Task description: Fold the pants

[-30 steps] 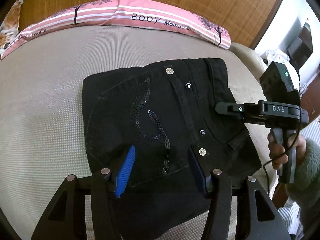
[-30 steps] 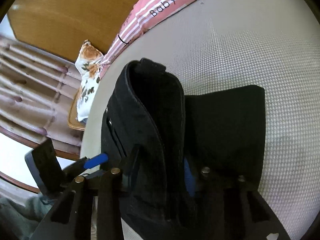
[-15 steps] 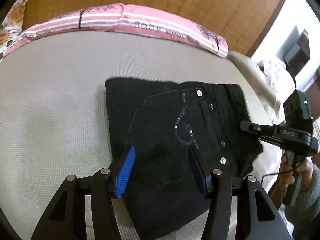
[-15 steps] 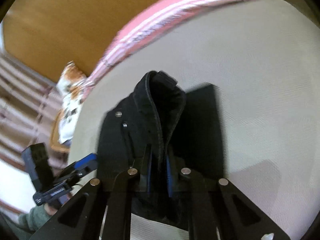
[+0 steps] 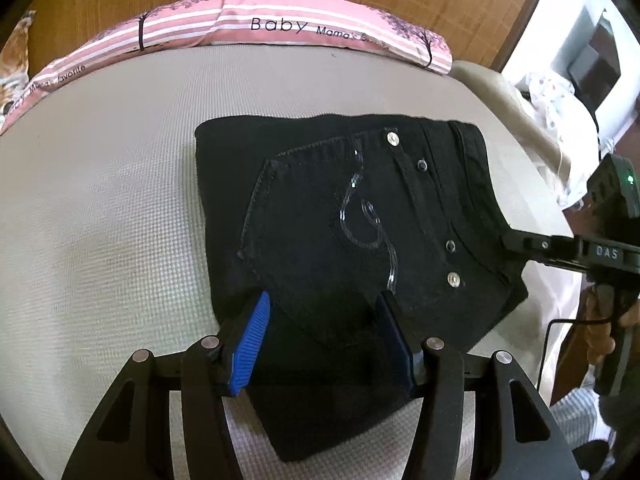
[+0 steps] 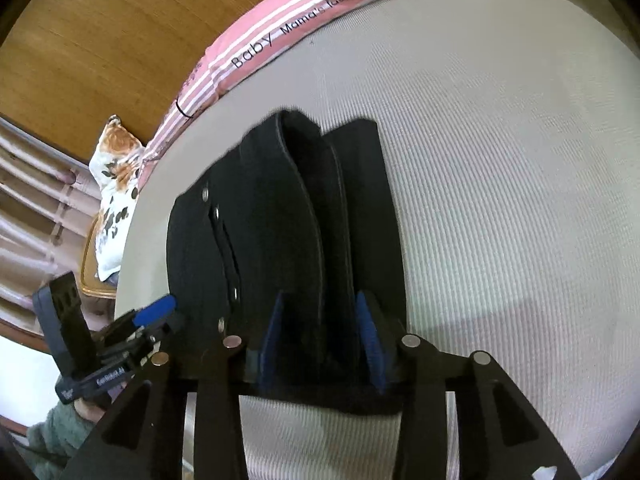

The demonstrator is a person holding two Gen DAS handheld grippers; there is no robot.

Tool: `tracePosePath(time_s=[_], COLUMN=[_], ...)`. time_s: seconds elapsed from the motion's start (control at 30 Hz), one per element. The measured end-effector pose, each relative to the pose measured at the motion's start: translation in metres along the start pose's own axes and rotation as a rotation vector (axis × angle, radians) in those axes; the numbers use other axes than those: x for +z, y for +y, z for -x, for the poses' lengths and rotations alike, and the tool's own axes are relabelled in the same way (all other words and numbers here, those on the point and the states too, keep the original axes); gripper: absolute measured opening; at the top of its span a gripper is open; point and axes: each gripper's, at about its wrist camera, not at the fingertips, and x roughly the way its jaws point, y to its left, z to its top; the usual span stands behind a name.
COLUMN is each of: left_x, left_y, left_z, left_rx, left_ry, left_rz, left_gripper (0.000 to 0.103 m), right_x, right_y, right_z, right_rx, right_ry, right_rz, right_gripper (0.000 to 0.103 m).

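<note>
Lying folded mid-bed, pants sit between spread-jawed left gripper at 6 o'clock; right gripper straddles waistband, ungripped — snagging on withdrawal could unfold layers.

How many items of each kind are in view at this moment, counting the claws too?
Black pants: 1
Pink striped pillow: 1
Floral cushion: 1
Claws: 2 (left claw, right claw)
Total: 5
</note>
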Motion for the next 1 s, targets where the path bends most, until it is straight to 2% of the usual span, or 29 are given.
tracePosePath(time_s=[0.13,0.2,0.4,0.53,0.73,1.0], left_x=[-0.009,-0.013,-0.02,-0.023,-0.023,-0.023], left_y=[-0.006,-0.009,-0.016,-0.019,-0.02,-0.02], left_z=[0.003,0.004,0.005,-0.003,-0.005,0.006], left_rx=[0.031,0.048,0.088,0.124,0.135,0.146], left_ry=[0.004,0.005,0.011,0.028,0.025,-0.007], left_rz=[-0.029,-0.042,-0.069,-0.094,-0.102,-0.095], left_gripper=[0.056,0.056,0.056,0.056,0.056,0.057], right_x=[-0.013,-0.016,-0.019,-0.02,-0.019,-0.019], right_y=[-0.004,0.001,0.016,0.016,0.012,0.015], right_z=[0.003,0.005,0.013,0.003,0.002,0.01], right_rx=[0.021,-0.007,-0.062,-0.107,-0.101,-0.115], right_ry=[-0.011,-0.024,-0.054,-0.035,-0.025,-0.043], right_rz=[-0.027,-0.001,0.052,0.065,0.051,0.046], right_gripper=[0.037,0.027,0.021,0.021,0.023,0.035])
